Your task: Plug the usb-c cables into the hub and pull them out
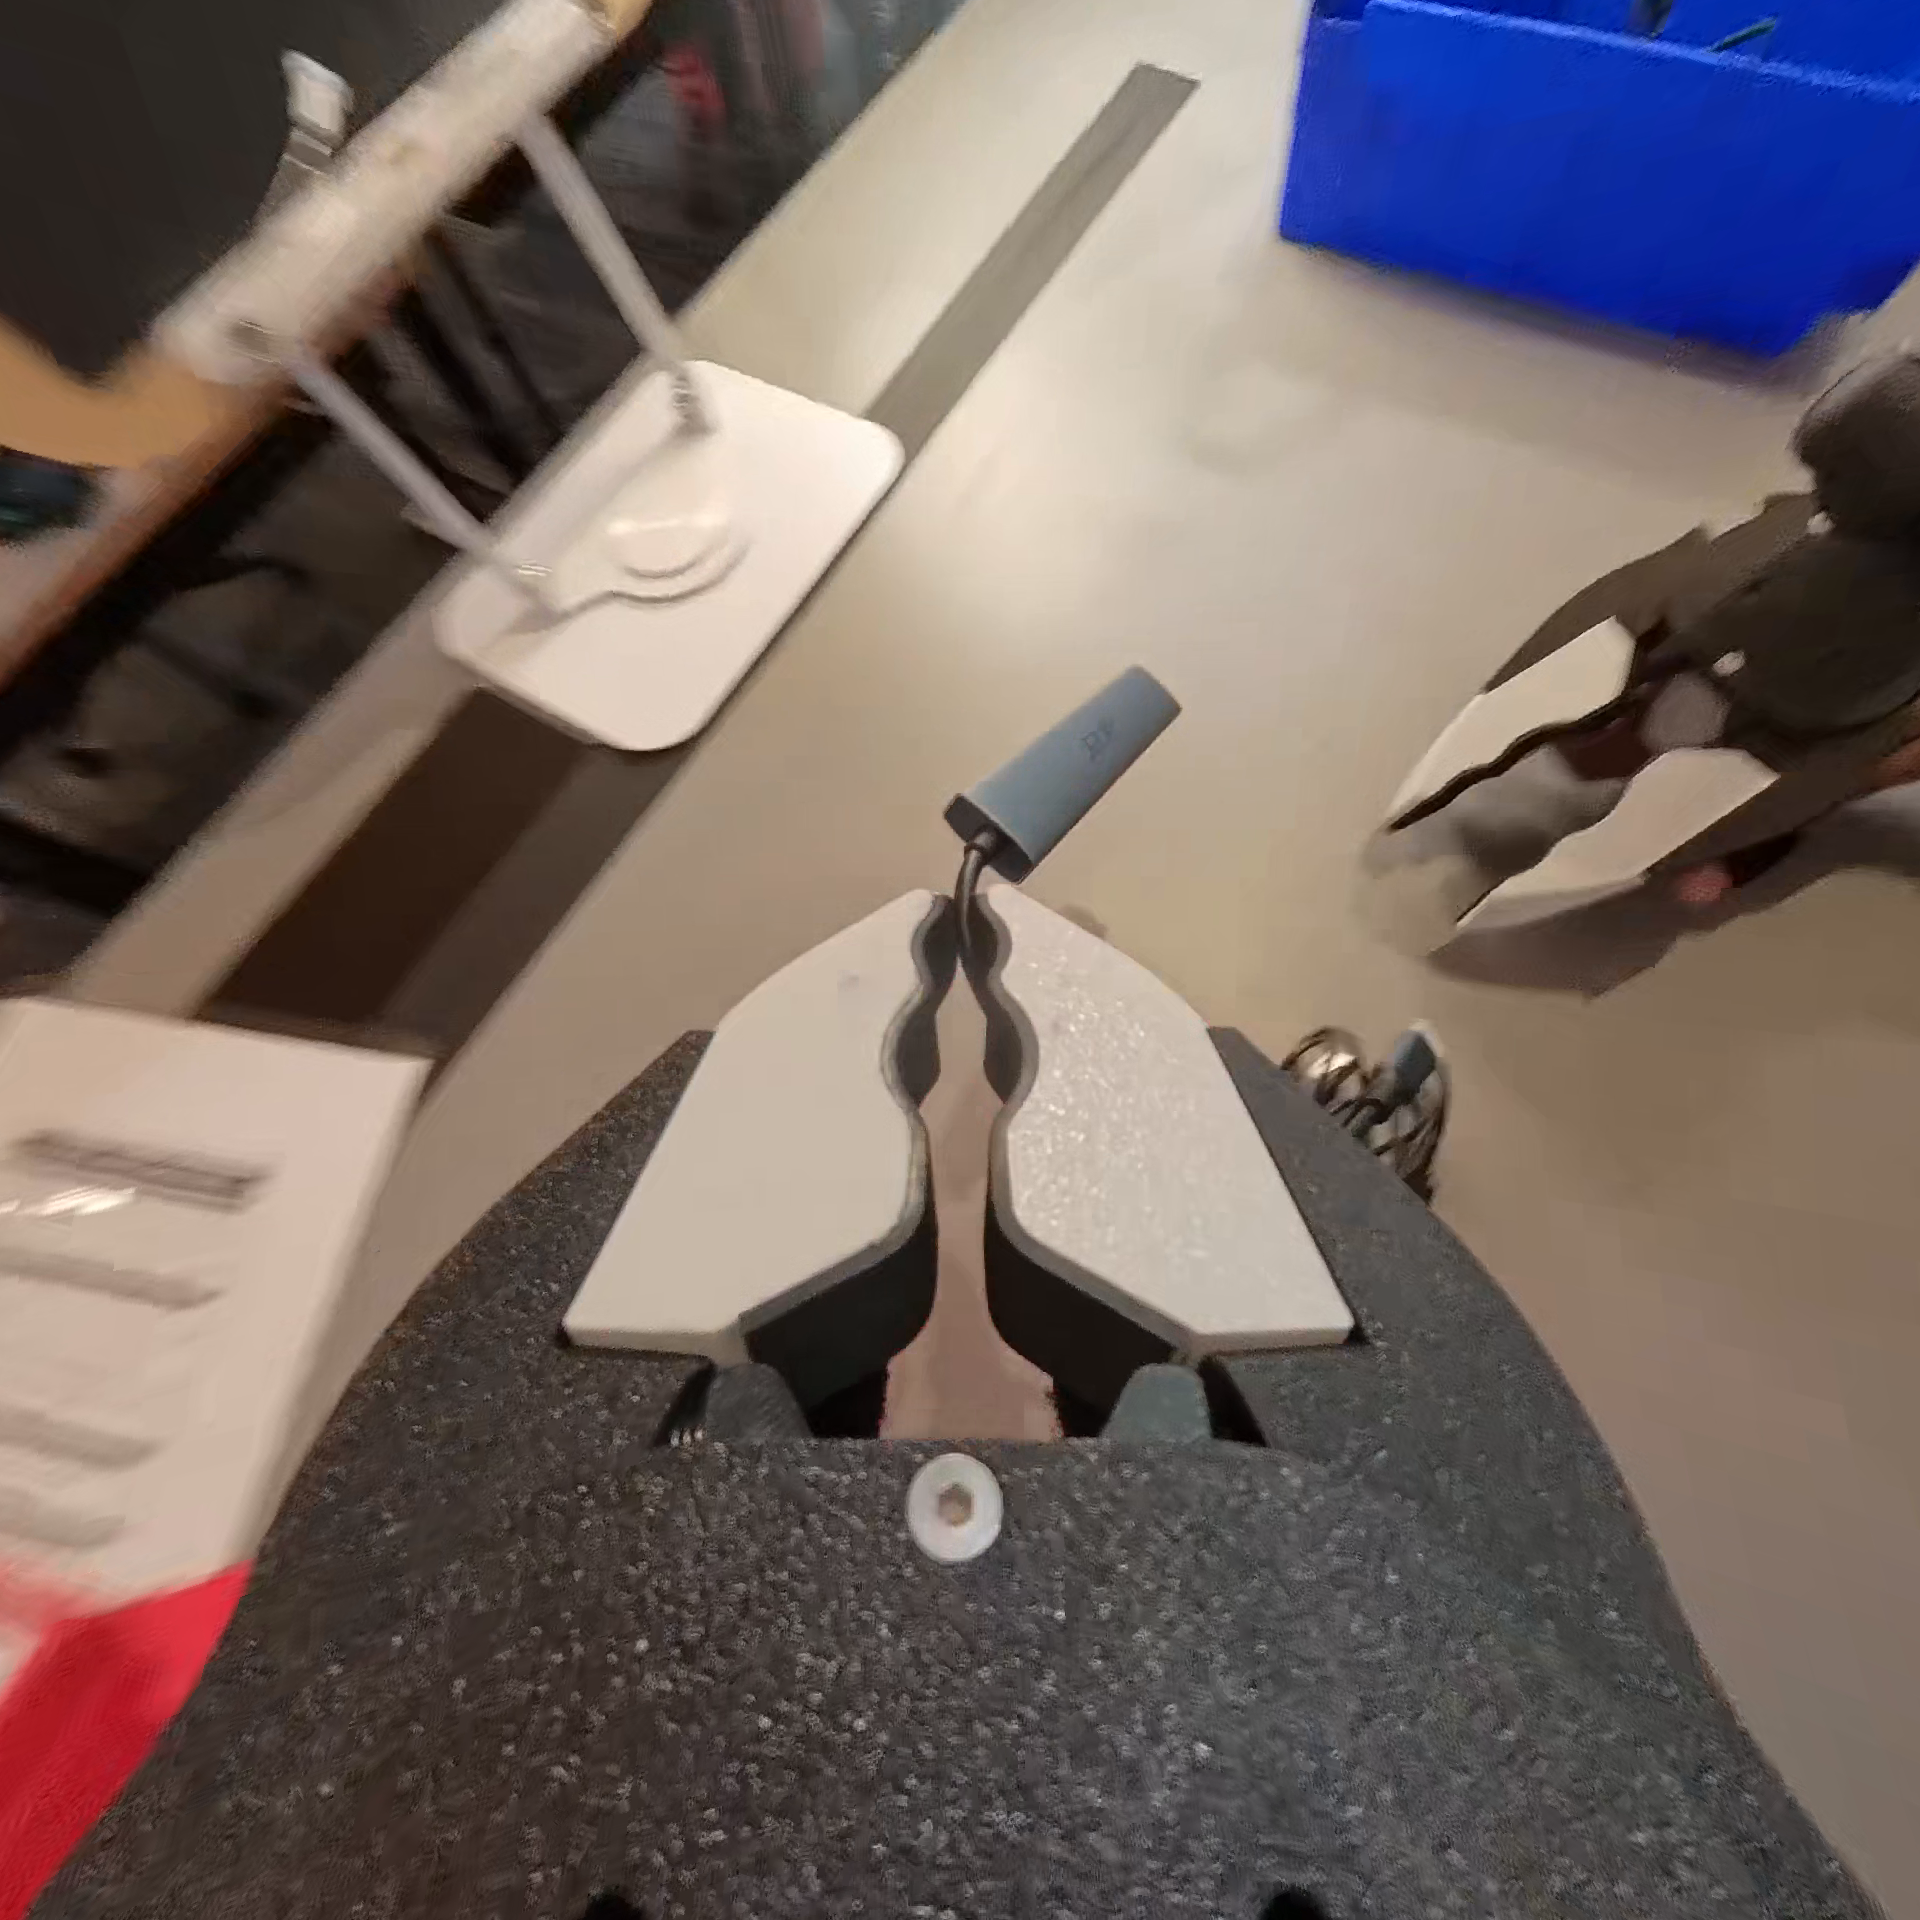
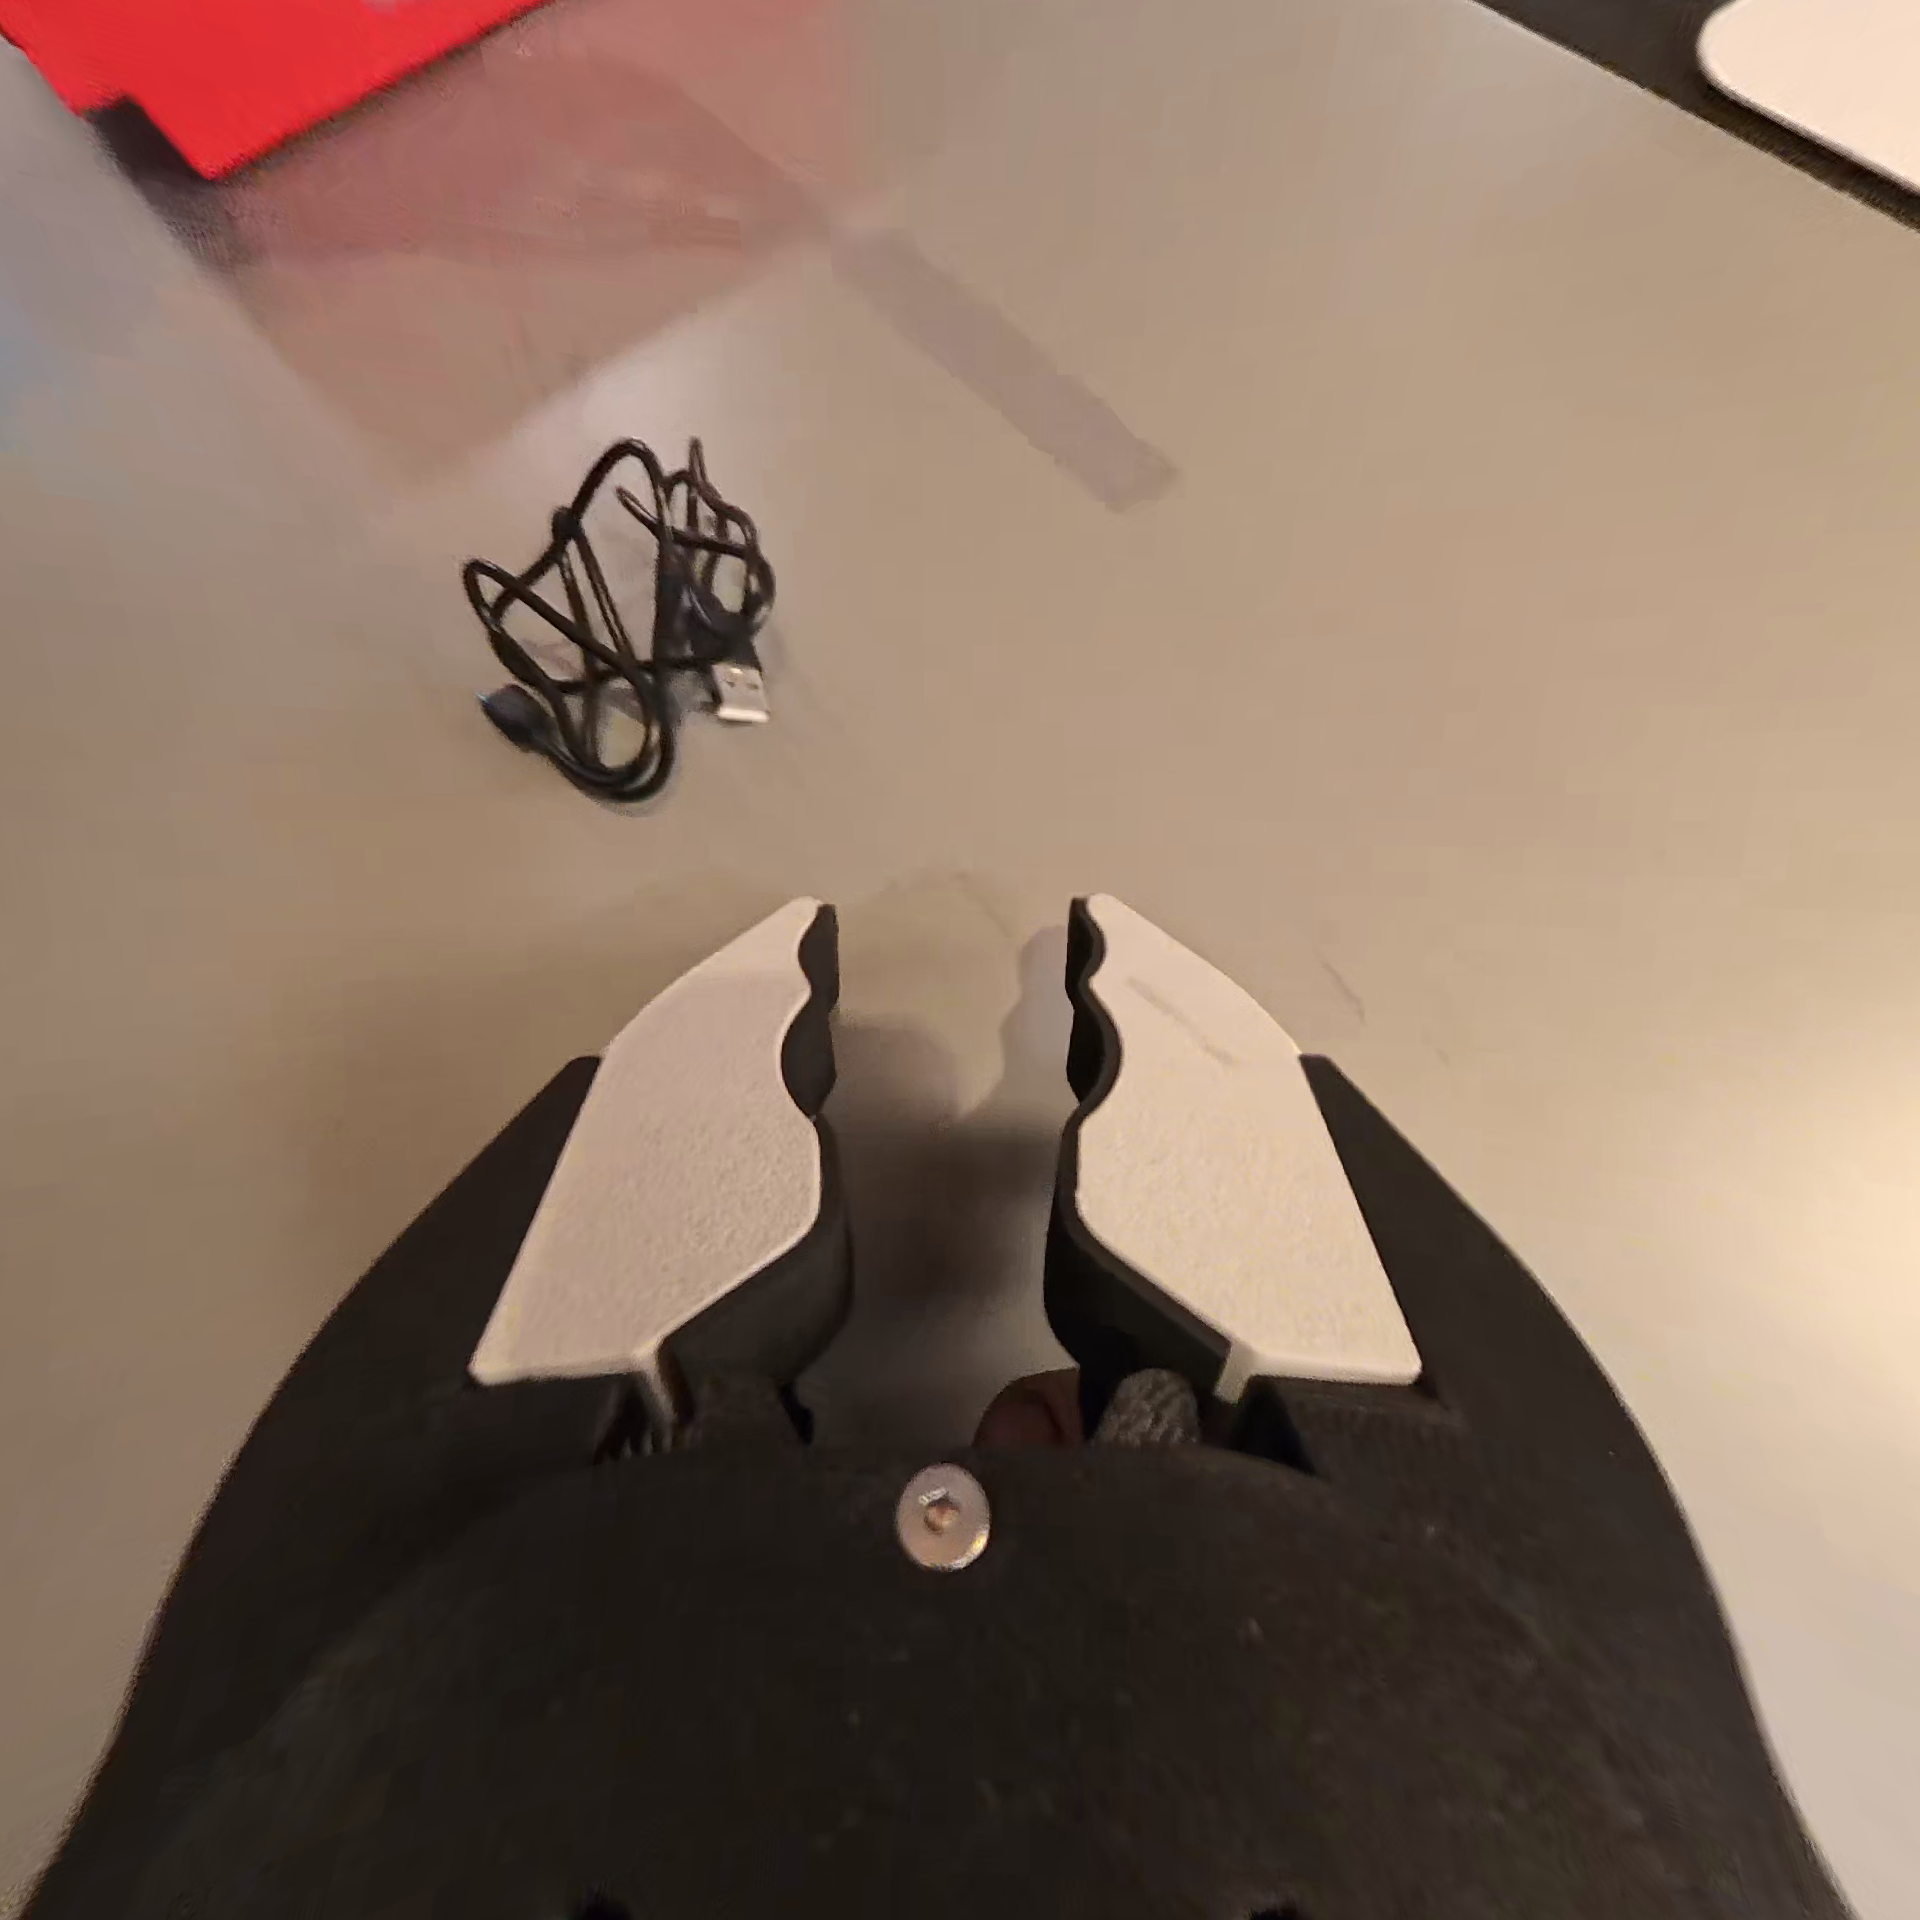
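Above the table (image 1: 1195, 499), the left gripper (image 1: 961, 914) is clenched on the short black lead of the grey hub (image 1: 1060, 774) — hub raised, tilted. Right gripper (image 2: 951, 914): fingers spread, grasping nothing. Black usb-c cables (image 2: 613, 623) lie bundled on the table ahead-left, well apart.

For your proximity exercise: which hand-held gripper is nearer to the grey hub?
Left. The left hand-held gripper pinches the hub's short black lead, so the hub sits just past its fingertips. The right hand-held gripper is open, off to the hub's right over the table.
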A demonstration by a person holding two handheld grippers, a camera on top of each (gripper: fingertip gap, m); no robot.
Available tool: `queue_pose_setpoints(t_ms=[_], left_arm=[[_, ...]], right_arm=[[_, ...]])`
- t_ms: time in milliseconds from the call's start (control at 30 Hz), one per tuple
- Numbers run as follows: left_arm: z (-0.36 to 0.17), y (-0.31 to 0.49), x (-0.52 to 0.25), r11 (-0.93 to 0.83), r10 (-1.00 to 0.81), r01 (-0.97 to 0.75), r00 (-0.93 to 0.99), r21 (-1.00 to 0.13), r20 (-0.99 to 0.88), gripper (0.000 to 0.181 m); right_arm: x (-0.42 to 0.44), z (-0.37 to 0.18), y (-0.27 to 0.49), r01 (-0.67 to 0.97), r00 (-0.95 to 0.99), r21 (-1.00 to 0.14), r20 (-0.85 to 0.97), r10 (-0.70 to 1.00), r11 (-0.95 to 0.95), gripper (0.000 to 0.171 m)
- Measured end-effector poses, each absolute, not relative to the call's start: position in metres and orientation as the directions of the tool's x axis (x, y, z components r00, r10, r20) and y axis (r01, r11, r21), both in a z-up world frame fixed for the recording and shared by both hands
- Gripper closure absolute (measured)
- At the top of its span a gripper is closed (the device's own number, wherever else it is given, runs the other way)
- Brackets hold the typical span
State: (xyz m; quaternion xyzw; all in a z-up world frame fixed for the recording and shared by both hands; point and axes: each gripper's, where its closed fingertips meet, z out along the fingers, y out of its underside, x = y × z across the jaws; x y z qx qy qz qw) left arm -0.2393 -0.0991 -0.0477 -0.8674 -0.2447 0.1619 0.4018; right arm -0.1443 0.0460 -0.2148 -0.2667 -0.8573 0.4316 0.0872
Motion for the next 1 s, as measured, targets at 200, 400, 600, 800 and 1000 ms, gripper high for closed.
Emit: queue_pose_setpoints(t_ms=[200,400,600,800,1000], left_arm=[[-0.164,-0.023,-0.224,-0.502,0.532,0.469,0.83,-0.727,0.168,0.178],[-0.204,0.005,-0.189,-0.511,0.476,0.518,0.835,-0.686,0.276,0.178],[-0.188,-0.003,-0.178,-0.562,0.373,0.42,0.898,-0.713,0.235,0.154],[-0.174,-0.05,-0.219,-0.492,0.427,0.364,0.892,-0.791,0.145,0.127],[-0.198,-0.063,-0.23,-0.325,0.465,0.463,0.837,-0.825,0.287,0.133]], right_arm=[[-0.146,-0.227,0.066,0.497,-0.786,-0.72,-0.138,0.602,0.483,0.13],[-0.146,-0.23,0.09,0.56,-0.752,-0.695,-0.198,0.629,0.451,0.136],[-0.153,-0.235,0.099,0.531,-0.78,-0.667,-0.144,0.609,0.523,0.142],[-0.154,-0.234,0.084,0.502,-0.82,-0.654,-0.151,0.552,0.566,0.14],[-0.121,-0.226,0.029,0.357,-0.919,-0.676,-0.133,0.371,0.644,0.14]])
